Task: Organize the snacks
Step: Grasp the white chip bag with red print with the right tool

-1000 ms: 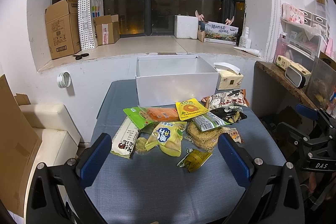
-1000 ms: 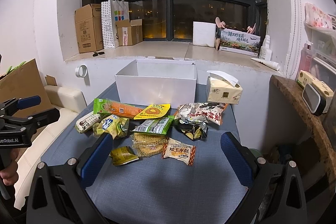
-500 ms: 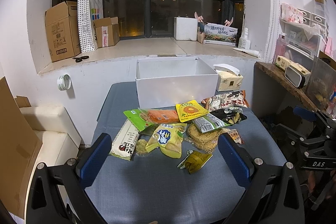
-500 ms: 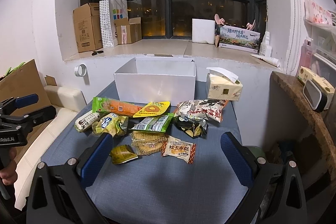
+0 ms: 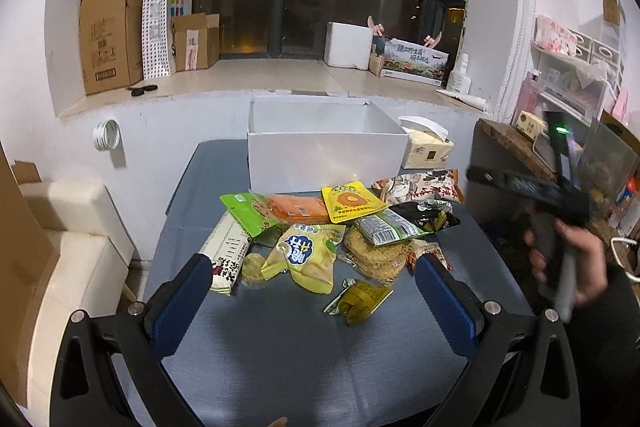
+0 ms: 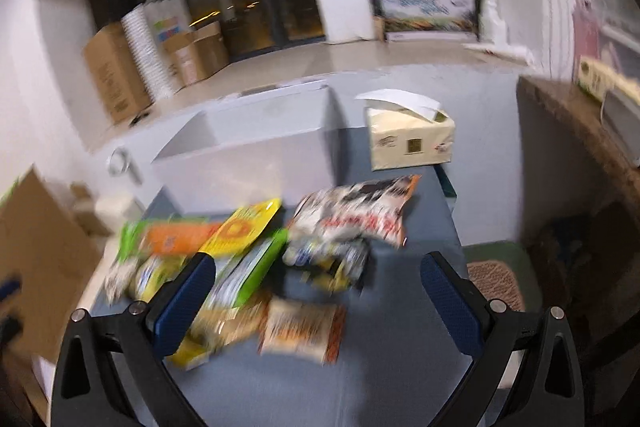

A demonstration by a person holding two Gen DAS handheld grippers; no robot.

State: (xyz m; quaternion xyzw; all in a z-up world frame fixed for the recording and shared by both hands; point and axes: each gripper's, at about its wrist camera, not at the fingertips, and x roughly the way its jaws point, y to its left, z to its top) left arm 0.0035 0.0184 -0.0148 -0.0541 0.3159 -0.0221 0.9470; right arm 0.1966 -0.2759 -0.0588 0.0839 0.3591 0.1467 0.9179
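With both the left gripper (image 5: pixel 313 291) and the right gripper (image 6: pixel 318 293) spread wide and empty over the table's (image 5: pixel 280 367) near edge, the overlapping snacks (image 5: pixel 332 227) are lying mid-table before the white box (image 5: pixel 324 159) at the far edge, so a hurried pinch is risking dragging neighbouring packets along.

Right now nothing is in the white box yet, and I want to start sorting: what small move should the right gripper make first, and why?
Probably lower the right gripper onto the black-and-orange snack bag ahead of it. It is open and empty, that bag lies at the pile's right edge, and the white box stands open just behind. The view is blurred, so steady first.
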